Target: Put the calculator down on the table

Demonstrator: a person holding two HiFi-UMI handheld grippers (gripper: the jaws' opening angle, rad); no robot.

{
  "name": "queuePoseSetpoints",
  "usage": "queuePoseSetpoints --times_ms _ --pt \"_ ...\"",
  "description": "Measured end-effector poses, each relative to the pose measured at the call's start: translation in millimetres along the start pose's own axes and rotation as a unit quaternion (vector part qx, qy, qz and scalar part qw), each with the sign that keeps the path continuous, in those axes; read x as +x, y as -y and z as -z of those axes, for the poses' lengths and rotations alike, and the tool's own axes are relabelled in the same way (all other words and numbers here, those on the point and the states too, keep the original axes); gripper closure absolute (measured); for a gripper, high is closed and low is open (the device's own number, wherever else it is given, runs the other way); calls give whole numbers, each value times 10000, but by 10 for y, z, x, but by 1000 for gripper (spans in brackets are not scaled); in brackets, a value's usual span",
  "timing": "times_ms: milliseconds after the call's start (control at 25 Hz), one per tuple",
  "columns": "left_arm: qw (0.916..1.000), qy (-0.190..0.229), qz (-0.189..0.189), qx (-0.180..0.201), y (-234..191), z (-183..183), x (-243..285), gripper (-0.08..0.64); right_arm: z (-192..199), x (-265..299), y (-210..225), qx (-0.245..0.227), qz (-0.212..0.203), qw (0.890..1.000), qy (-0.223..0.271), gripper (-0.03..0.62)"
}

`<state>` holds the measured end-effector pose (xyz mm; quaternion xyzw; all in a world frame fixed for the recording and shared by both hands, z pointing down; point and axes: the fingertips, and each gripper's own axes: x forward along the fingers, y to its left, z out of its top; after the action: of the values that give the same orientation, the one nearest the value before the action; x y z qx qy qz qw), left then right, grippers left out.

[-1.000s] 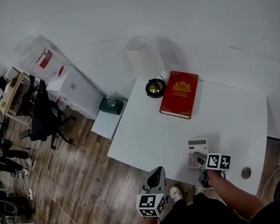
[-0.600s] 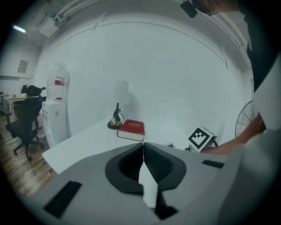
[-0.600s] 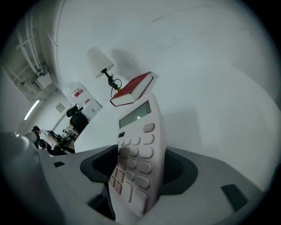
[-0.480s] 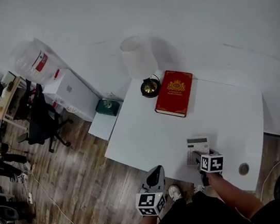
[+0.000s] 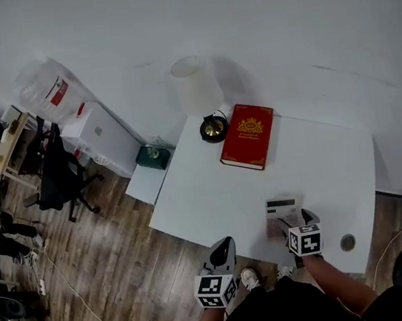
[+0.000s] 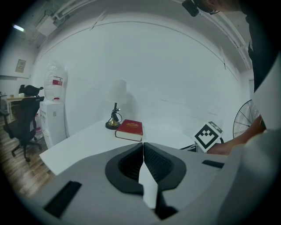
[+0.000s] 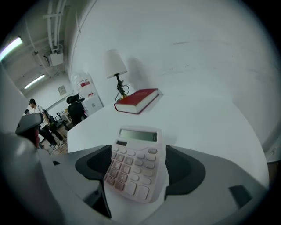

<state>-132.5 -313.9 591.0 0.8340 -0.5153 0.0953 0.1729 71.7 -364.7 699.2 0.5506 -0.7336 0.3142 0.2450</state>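
Note:
The white calculator (image 5: 282,215) lies flat, keys up, on the white table (image 5: 321,160) near its front edge. My right gripper (image 5: 296,221) straddles the calculator's (image 7: 134,165) near end, and its jaws are opening. In the right gripper view the pads (image 7: 99,165) stand either side of the calculator, with a clear gap at the right one. My right gripper (image 7: 138,154) points down at the tabletop. My left gripper (image 5: 225,248) hangs off the table's front edge over the floor. Its jaws meet with nothing between them in the left gripper view (image 6: 143,147).
A red book (image 5: 247,136) and a lamp (image 5: 198,93) with a brass base stand at the table's far left. A round cable hole (image 5: 347,243) sits at the front right corner. A water dispenser (image 5: 99,126) and an office chair (image 5: 60,169) stand to the left on the wood floor.
The right gripper's jaws have spread apart and the gripper has rolled and drawn back a little. The calculator stays on the table. The left gripper has not moved.

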Motion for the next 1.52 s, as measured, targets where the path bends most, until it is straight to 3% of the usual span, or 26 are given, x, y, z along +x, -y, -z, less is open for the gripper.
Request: queuePoseSetpoints --times_ms 240,440,680,1080,1240,1520 --pt "9999 128 23 48 -6 -119 32 538 -523 -381 -403 -626 -672 9938 622 199" --pt "9993 253 36 289 23 -269 35 538 -903 -747 -712 -790 -1185 9824 1206 232" --pt "9987 441 56 234 41 -473 15 538 -1250 -1105 -925 -1021 -1413 9670 1857 339" --pt "9972 690 81 291 66 -740 21 538 -1501 -1371 -908 -1403 -1151 9542 2379 574" --pt "9966 749 70 321 79 -781 15 538 -1545 -1440 -893 -1459 -1161 9496 2520 574" --pt "9965 746 91 369 124 -858 35 538 -1591 -1570 -898 -1985 -1027 9357 2729 575"
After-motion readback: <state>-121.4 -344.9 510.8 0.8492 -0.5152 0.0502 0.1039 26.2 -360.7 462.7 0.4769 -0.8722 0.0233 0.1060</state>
